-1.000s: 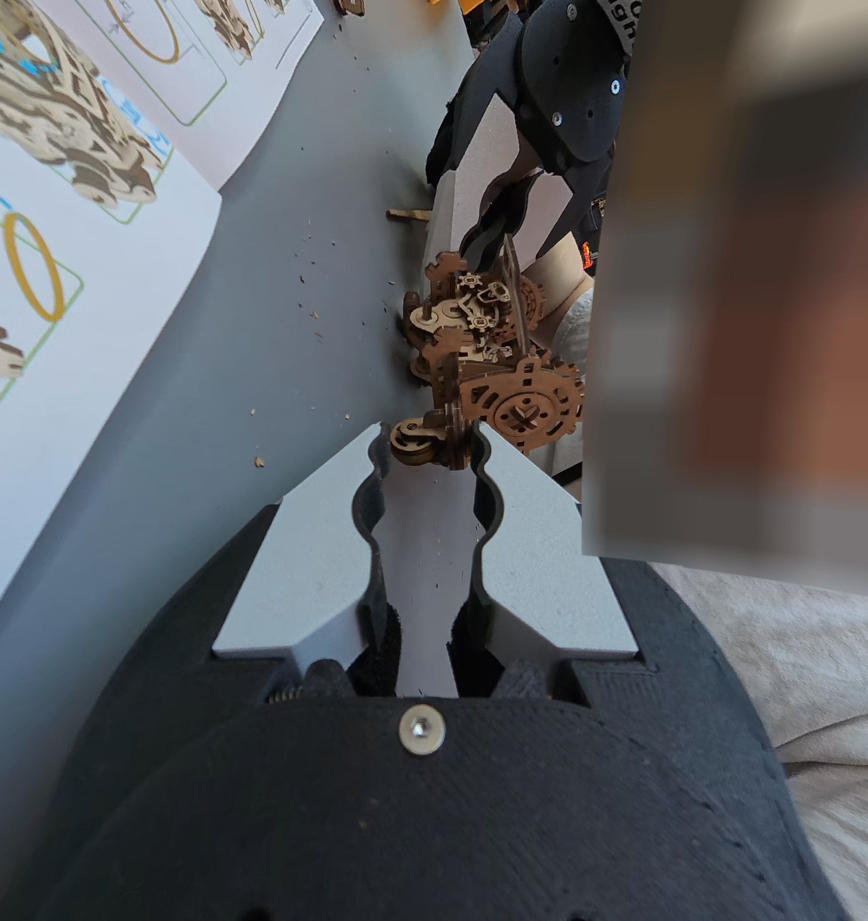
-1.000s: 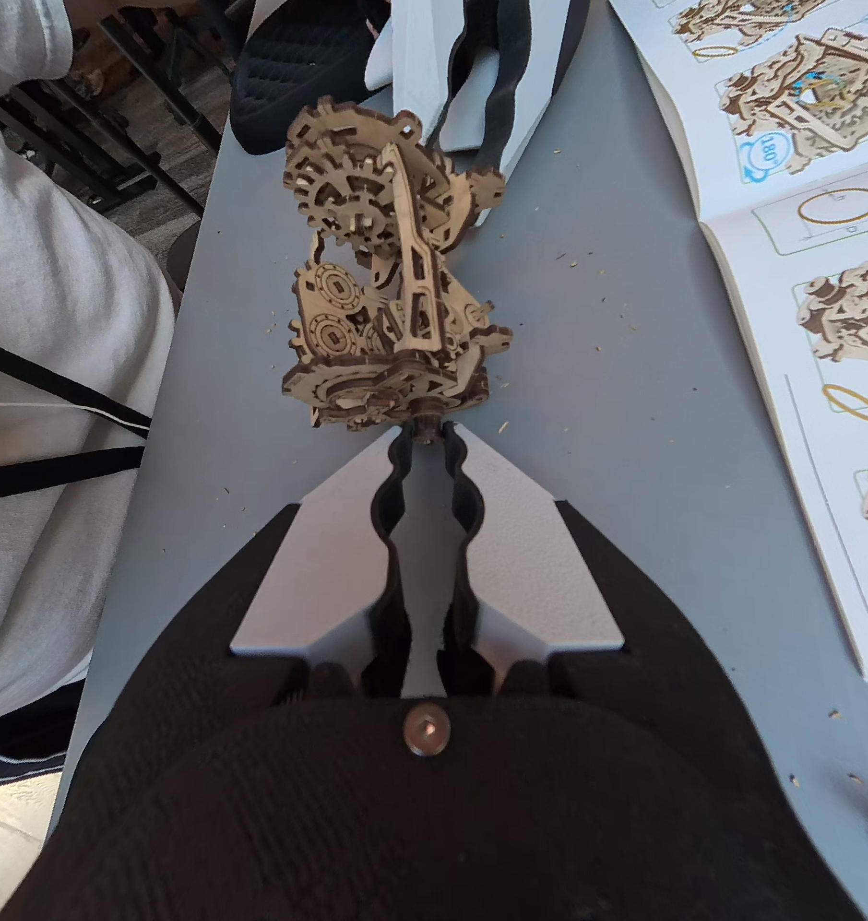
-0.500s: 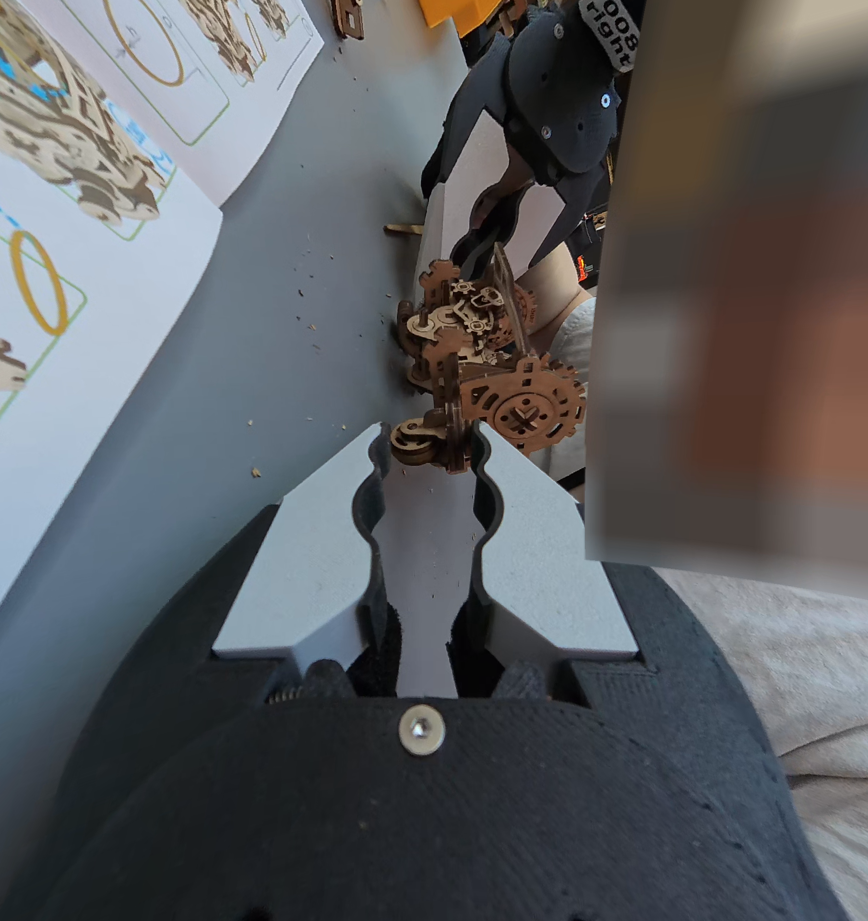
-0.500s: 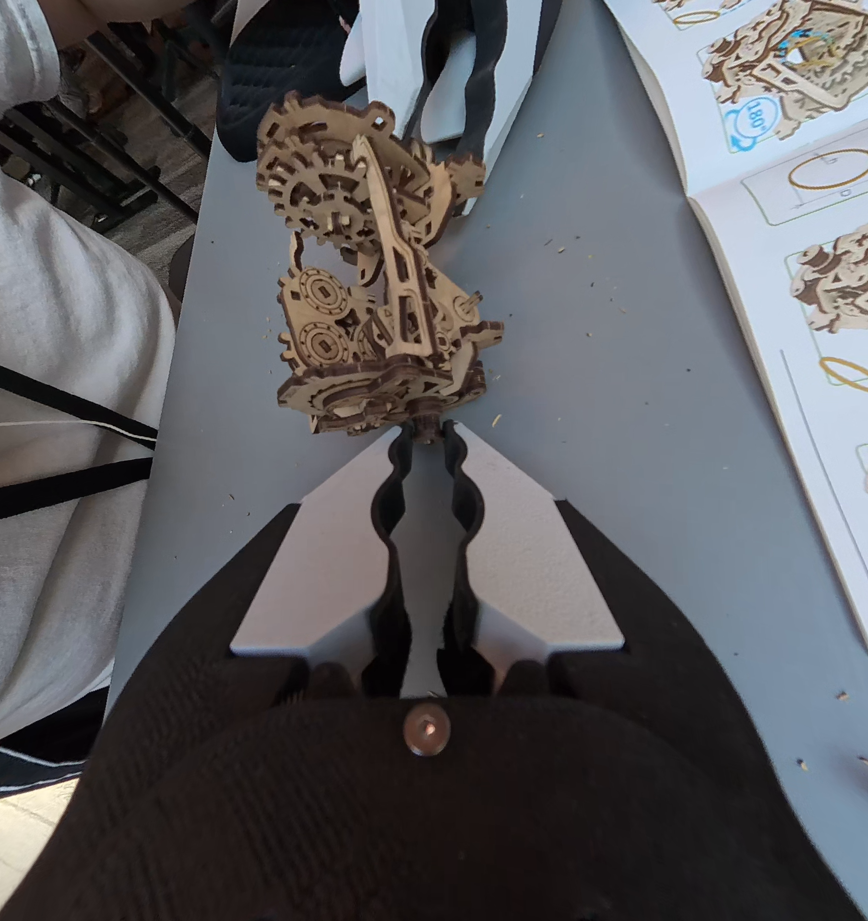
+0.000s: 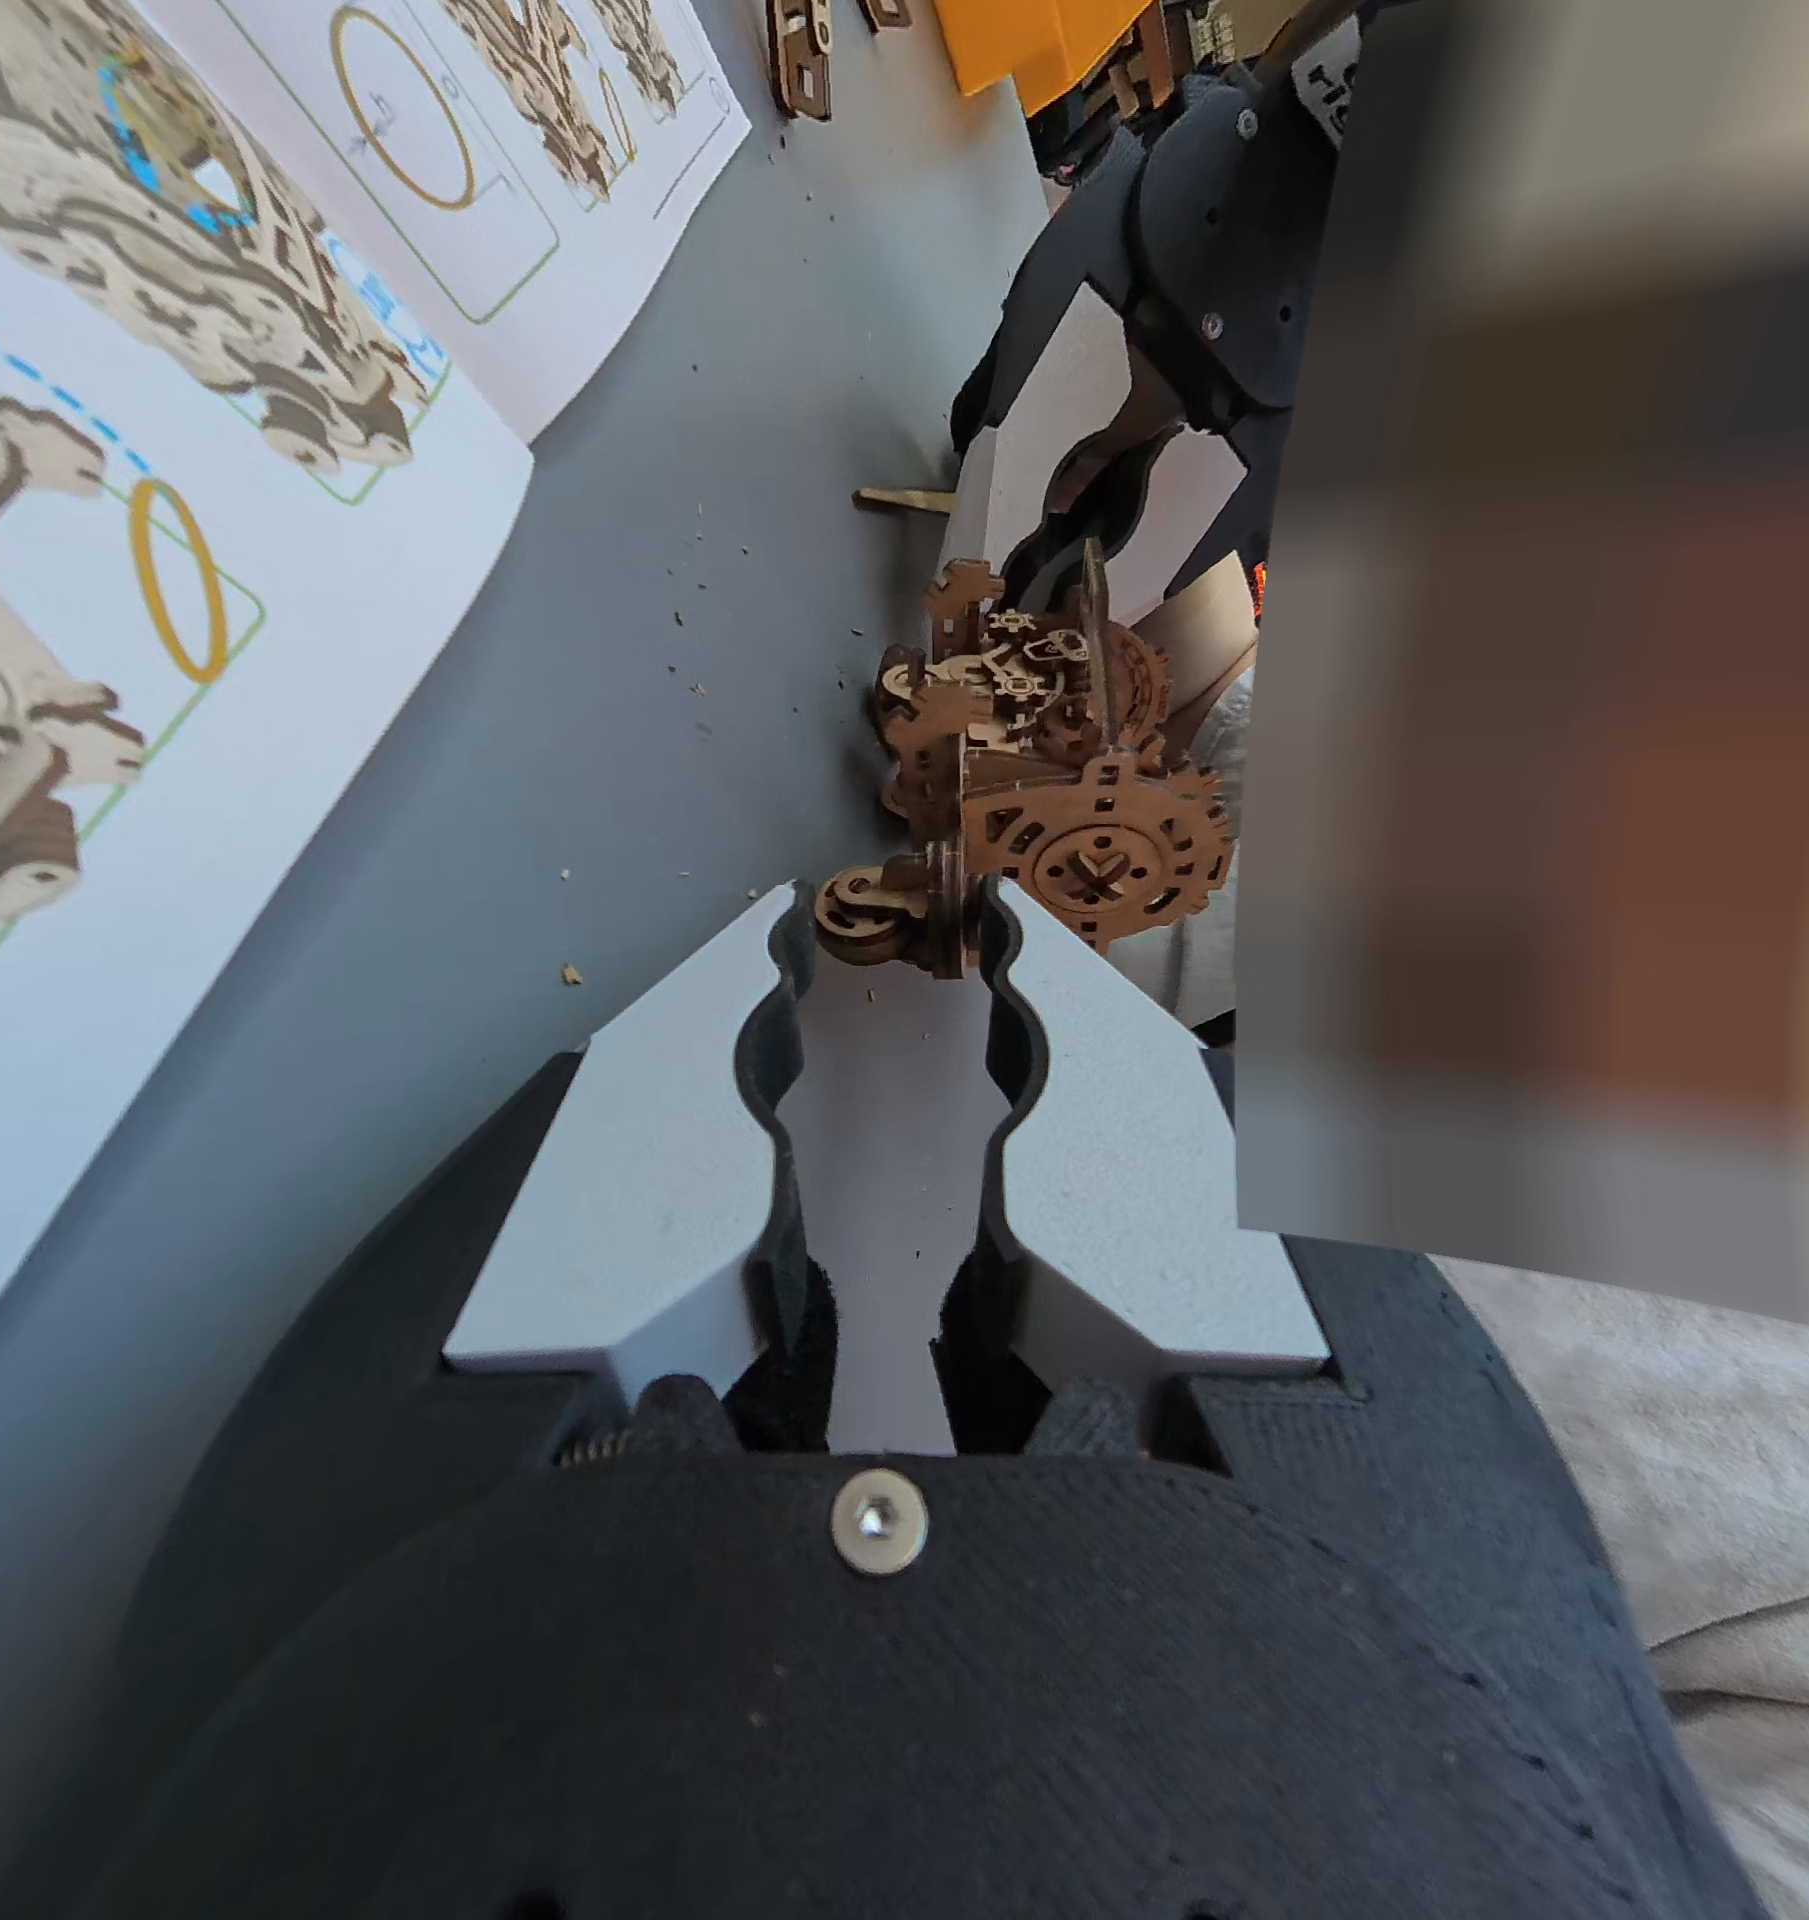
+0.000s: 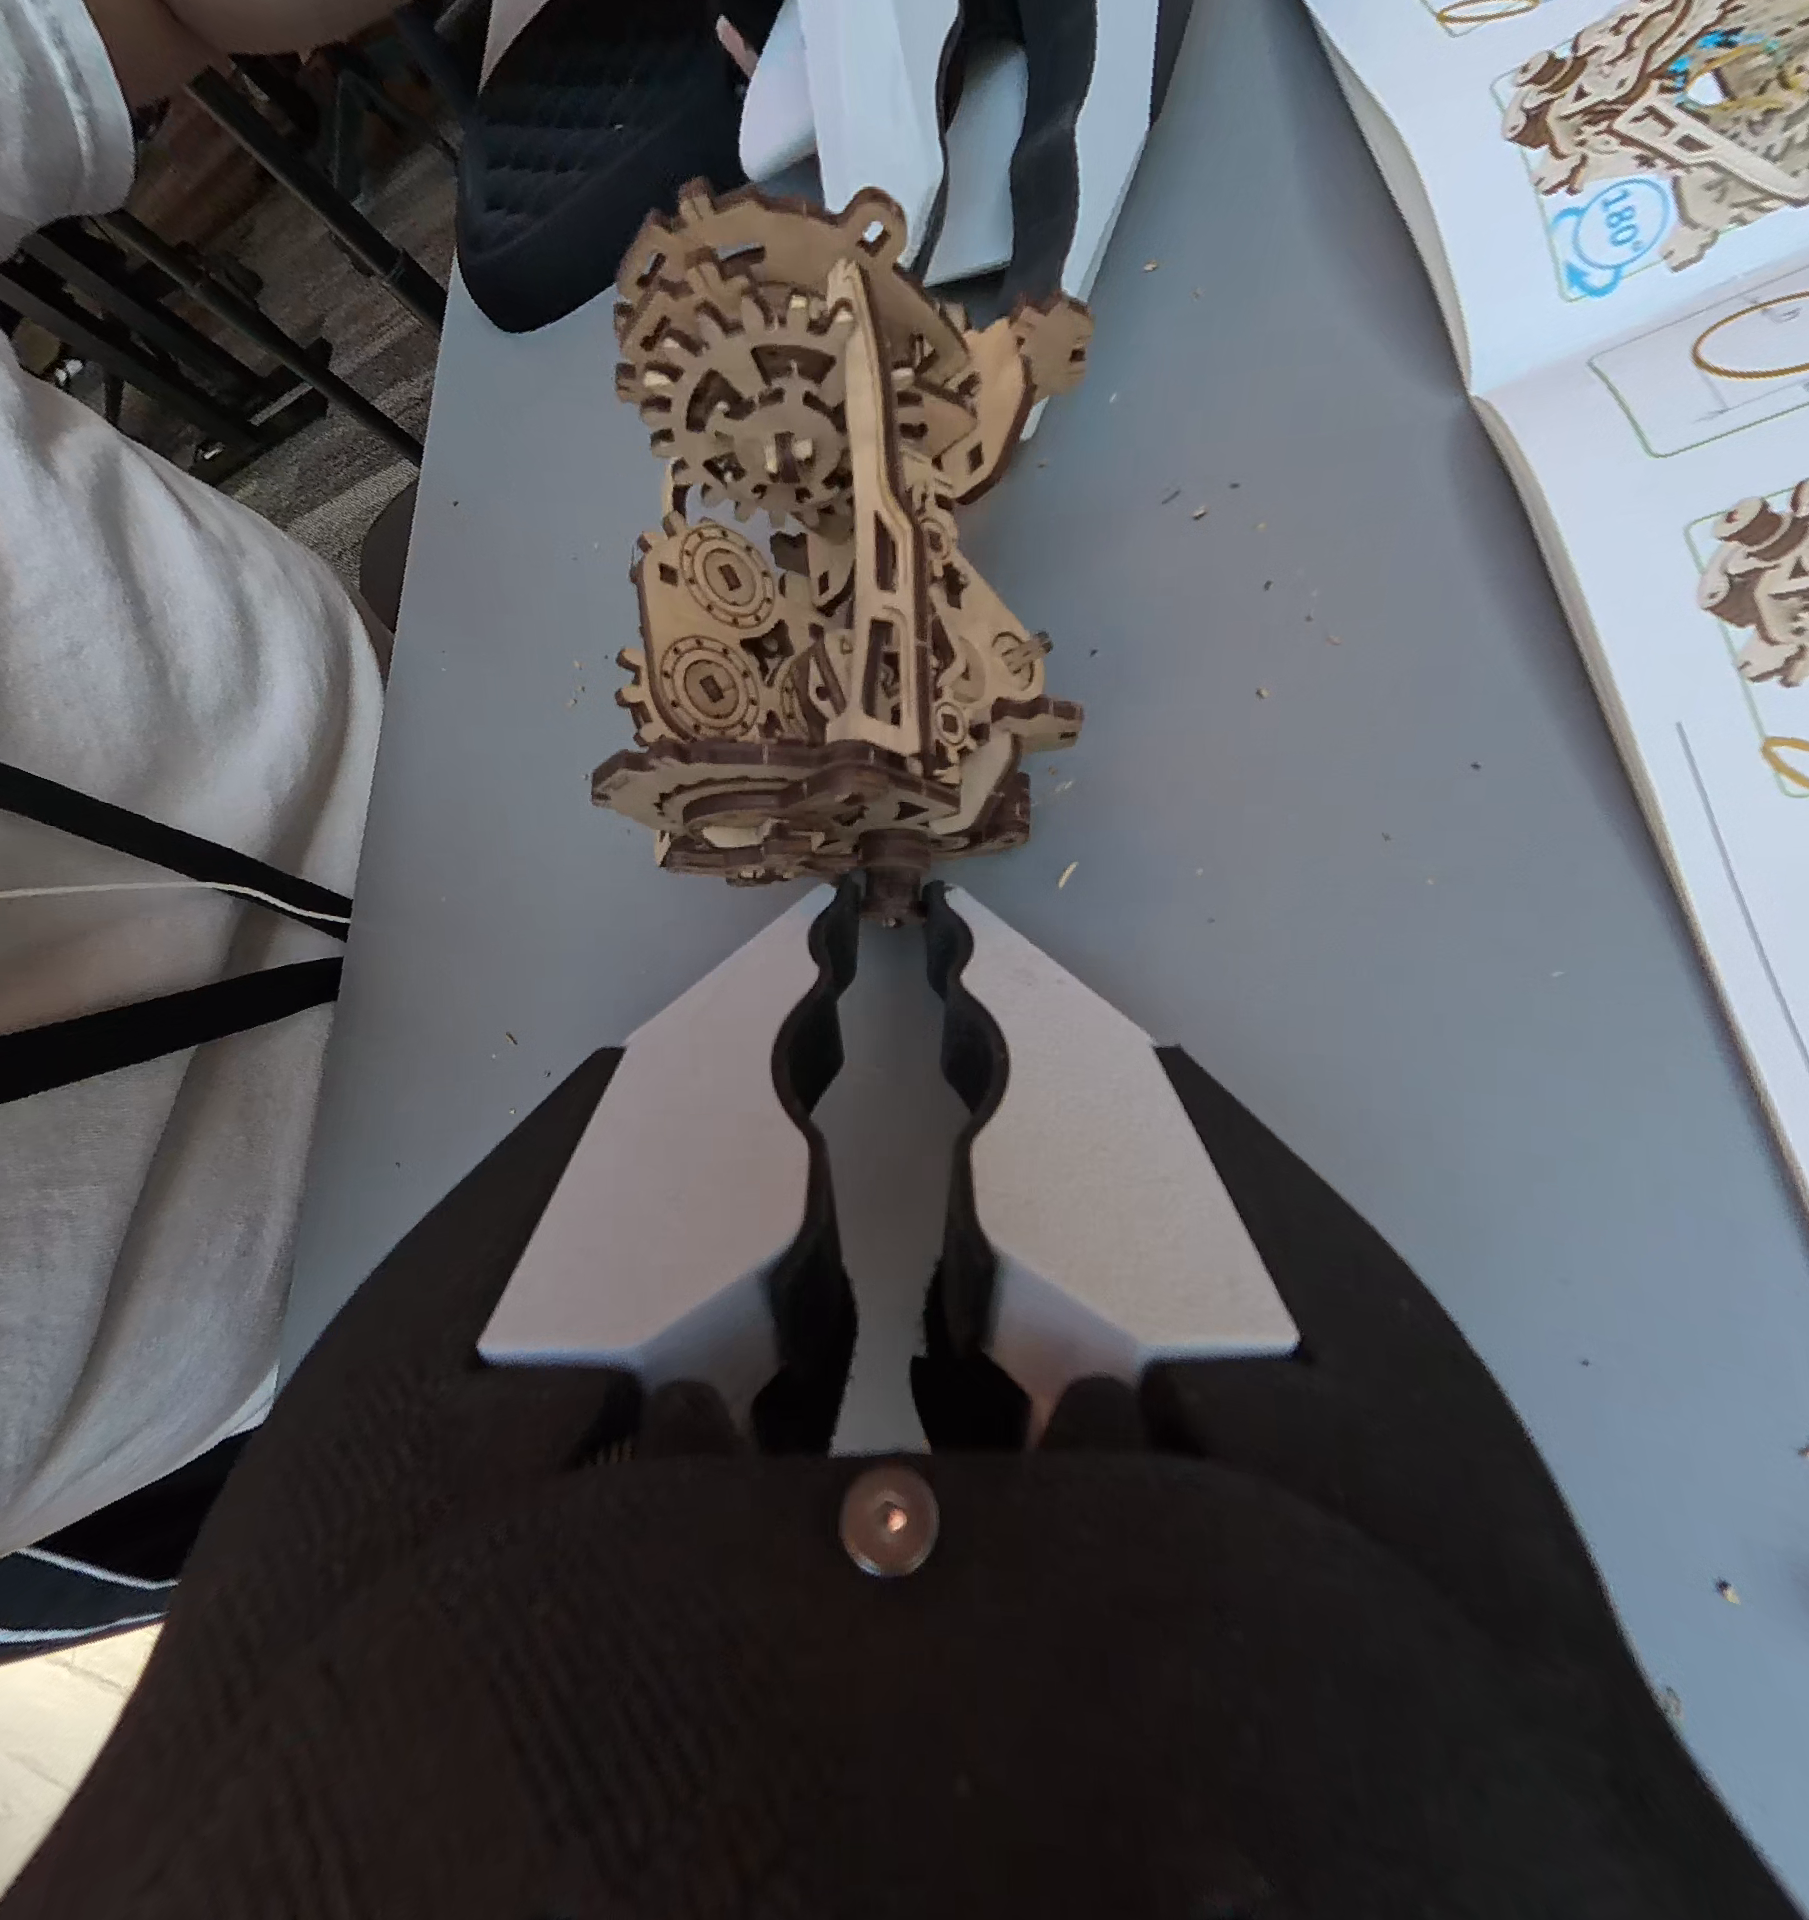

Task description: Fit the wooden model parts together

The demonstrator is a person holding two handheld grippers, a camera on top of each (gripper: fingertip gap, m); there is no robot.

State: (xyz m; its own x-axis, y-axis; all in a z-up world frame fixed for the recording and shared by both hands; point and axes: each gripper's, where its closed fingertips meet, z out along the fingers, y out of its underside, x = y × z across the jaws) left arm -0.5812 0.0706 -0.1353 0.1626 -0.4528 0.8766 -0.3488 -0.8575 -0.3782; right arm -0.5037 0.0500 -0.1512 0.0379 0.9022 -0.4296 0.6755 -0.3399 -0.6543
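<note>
A wooden gear model (image 6: 827, 582) is held between my two grippers above the grey table (image 6: 1295, 831). My right gripper (image 6: 887, 902) is shut on a small round knob at the model's near end. My left gripper (image 5: 895, 914) is shut on a small wheel and plate at the other end of the model (image 5: 1045, 769). The left gripper's white fingers (image 6: 879, 114) show behind the model in the right wrist view. The right gripper's body (image 5: 1191, 260) shows beyond the model in the left wrist view.
An open instruction booklet (image 6: 1689, 436) lies on the table; it also shows in the left wrist view (image 5: 204, 468). Loose wooden pieces (image 5: 806, 62) and an orange object (image 5: 1045, 42) lie at the far table end. A person in white (image 6: 100, 675) sits at the table edge. Wood crumbs dot the table. About 9 cm separates my left fingertips from my right.
Both grippers keep their hold. The model has shifted slightly and turned a little in the right wrist view; the far gripper has drifted up and right in the left wrist view.
</note>
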